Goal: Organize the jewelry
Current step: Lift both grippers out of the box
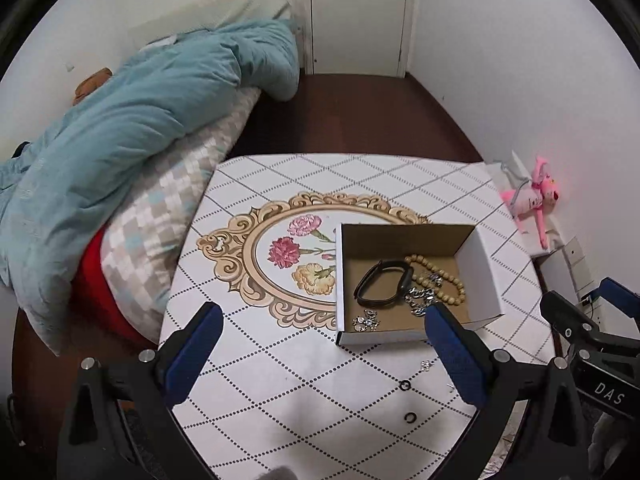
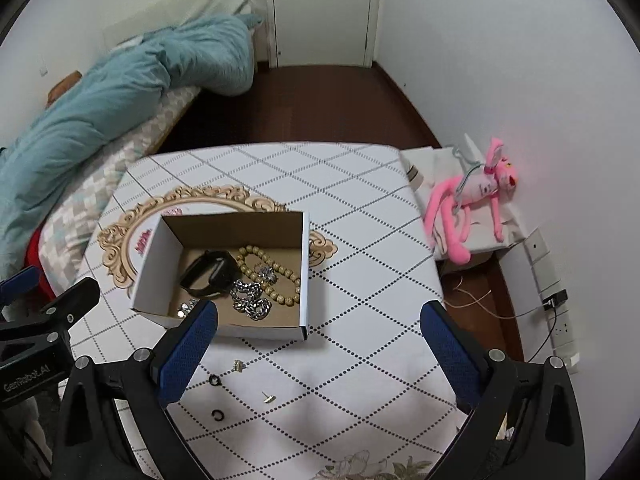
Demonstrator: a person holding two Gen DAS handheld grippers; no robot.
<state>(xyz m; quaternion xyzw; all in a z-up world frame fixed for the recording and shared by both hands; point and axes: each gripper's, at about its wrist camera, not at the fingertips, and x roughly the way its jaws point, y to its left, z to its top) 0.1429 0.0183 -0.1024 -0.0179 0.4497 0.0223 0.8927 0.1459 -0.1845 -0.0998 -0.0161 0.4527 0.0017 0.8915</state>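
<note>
An open cardboard box (image 1: 480, 268) (image 2: 154, 248) stands on the white patterned table (image 1: 304, 380) (image 2: 360, 248). It holds a black band (image 1: 382, 284) (image 2: 208, 274), a beaded bracelet (image 1: 440, 280) (image 2: 272, 276), a silver chain (image 1: 420, 300) (image 2: 250, 300) and a small sparkly piece (image 1: 366, 320) (image 2: 185, 309). On the table in front of the box lie two black rings (image 1: 405, 385) (image 2: 214, 380), a small silver earring (image 1: 427, 365) (image 2: 239, 366) and a gold stud (image 2: 267, 397). My left gripper (image 1: 324, 352) and right gripper (image 2: 318, 348) are open and empty, above the table's near side.
A bed with a teal duvet (image 1: 120, 128) (image 2: 120, 92) lies left of the table. A pink plush toy (image 1: 538, 196) (image 2: 472, 208) lies on a white stand at the right wall. A power strip with cables (image 2: 560, 320) lies on the floor at the right. A door (image 1: 356, 16) is at the back.
</note>
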